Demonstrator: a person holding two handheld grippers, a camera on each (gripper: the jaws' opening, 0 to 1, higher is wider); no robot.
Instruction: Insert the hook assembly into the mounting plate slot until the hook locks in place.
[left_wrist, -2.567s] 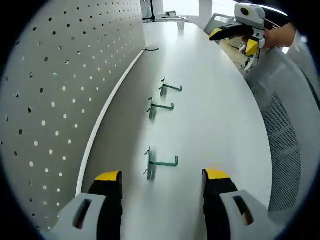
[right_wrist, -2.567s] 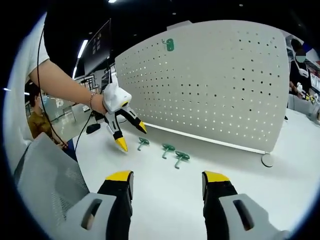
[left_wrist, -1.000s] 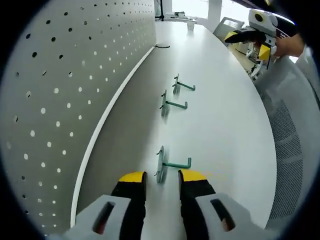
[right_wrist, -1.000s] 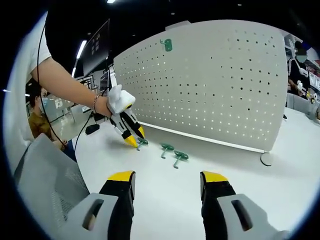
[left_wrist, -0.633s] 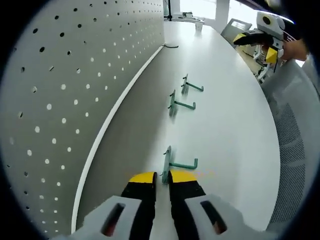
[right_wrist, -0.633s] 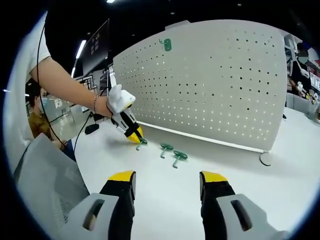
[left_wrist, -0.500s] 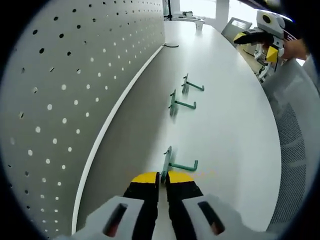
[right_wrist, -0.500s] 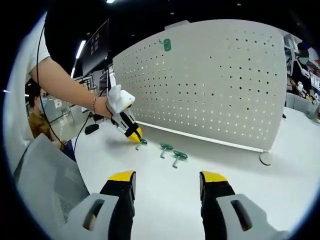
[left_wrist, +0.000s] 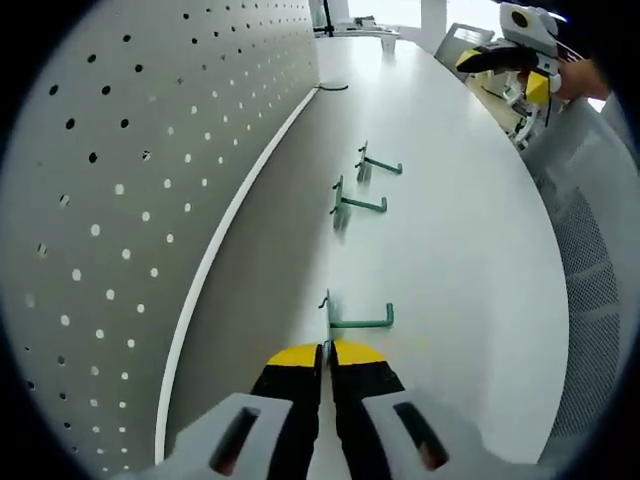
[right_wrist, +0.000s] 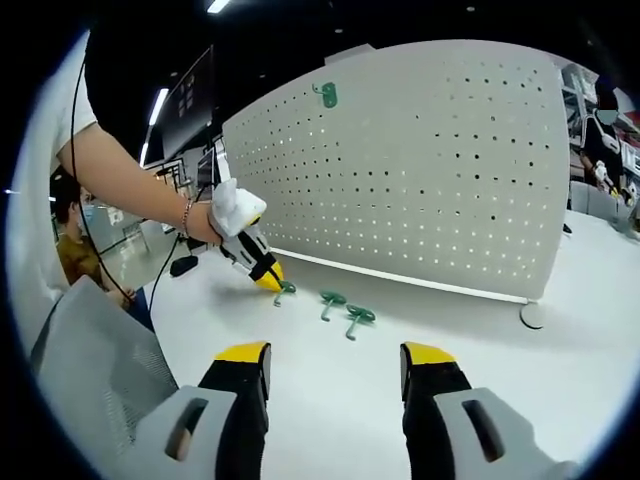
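Three green hooks lie in a row on the white table. My left gripper (left_wrist: 326, 350) is shut on the back plate of the nearest hook (left_wrist: 357, 321), whose arm points right. In the right gripper view that left gripper (right_wrist: 266, 279) is held by a hand, its yellow tips at the leftmost hook (right_wrist: 285, 290). The other two hooks (left_wrist: 360, 205) (left_wrist: 379, 166) lie farther along. The white pegboard (left_wrist: 120, 200) (right_wrist: 420, 170) stands upright, with a green hook (right_wrist: 325, 95) mounted near its top left. My right gripper (right_wrist: 335, 362) is open over bare table, well short of the hooks.
A grey mesh chair (left_wrist: 590, 300) (right_wrist: 90, 370) borders the table's near side. The pegboard's round foot (right_wrist: 533, 317) sits at its right end. A black cable (left_wrist: 330, 88) lies by the board's far end. My right gripper (left_wrist: 505, 70) shows at the upper right.
My left gripper came down to the nearest hook and its jaws went from wide open to shut on the hook's plate. The right gripper has stayed open and nearly still.
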